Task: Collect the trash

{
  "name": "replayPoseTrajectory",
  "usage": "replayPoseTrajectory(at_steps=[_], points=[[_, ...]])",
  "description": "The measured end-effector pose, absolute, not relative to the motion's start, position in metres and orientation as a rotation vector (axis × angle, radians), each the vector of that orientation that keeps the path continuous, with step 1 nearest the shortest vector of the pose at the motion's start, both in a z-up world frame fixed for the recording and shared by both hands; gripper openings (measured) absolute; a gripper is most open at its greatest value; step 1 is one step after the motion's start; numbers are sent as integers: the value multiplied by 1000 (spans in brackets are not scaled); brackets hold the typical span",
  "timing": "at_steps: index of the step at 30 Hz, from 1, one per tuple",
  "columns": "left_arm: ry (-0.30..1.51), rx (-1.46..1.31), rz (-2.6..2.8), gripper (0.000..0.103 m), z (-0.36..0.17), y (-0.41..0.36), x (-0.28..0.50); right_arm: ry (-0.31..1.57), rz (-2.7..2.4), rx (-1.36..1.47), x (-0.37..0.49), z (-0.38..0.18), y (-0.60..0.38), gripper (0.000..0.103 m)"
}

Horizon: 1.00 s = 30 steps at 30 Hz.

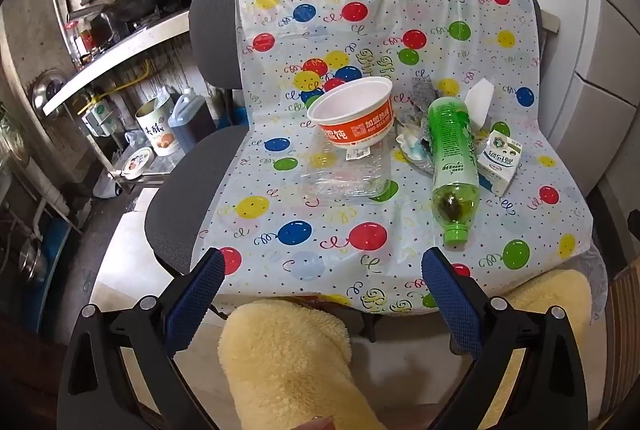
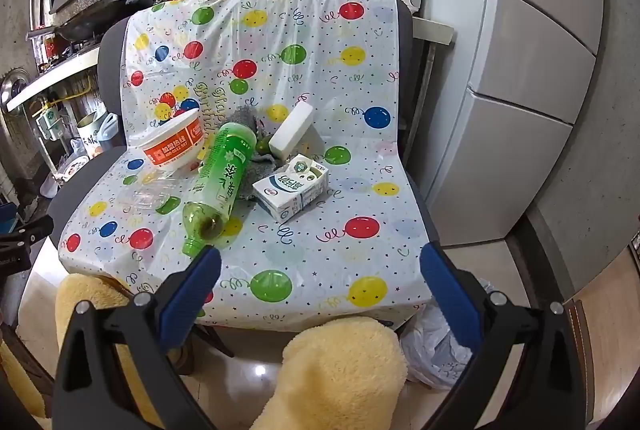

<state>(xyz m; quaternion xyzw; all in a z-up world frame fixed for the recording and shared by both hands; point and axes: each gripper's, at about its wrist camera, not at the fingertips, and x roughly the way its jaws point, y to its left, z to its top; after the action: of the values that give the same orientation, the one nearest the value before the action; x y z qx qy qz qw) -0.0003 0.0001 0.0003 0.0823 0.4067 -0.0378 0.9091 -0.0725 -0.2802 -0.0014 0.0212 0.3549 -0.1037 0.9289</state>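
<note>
On a chair covered with a balloon-print sheet (image 1: 360, 29) lie an orange-and-white paper bowl (image 1: 354, 115), a clear crushed plastic bottle (image 1: 346, 175), a green bottle (image 1: 452, 153) on its side, a small milk carton (image 1: 500, 161), a white sponge block (image 1: 480, 99) and crumpled tissue (image 1: 412, 145). The right wrist view shows the same bowl (image 2: 172, 143), green bottle (image 2: 218, 181), carton (image 2: 292, 187) and sponge (image 2: 291, 131). My left gripper (image 1: 324, 270) and right gripper (image 2: 320, 266) are both open and empty, in front of the seat's front edge.
Yellow fleece-clad knees (image 1: 288, 362) sit below the grippers. A white plastic bag (image 2: 436, 346) lies on the floor at the chair's right. A fridge (image 2: 532, 69) stands to the right. A kitchen counter with stove and shelves (image 1: 120, 45) is on the left.
</note>
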Motion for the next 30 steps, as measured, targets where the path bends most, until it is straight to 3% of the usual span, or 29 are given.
replayPoseTrajectory(at_steps=[30], points=[[844, 165, -61, 97, 6, 7, 4, 734, -214, 46, -74, -4, -279, 97]])
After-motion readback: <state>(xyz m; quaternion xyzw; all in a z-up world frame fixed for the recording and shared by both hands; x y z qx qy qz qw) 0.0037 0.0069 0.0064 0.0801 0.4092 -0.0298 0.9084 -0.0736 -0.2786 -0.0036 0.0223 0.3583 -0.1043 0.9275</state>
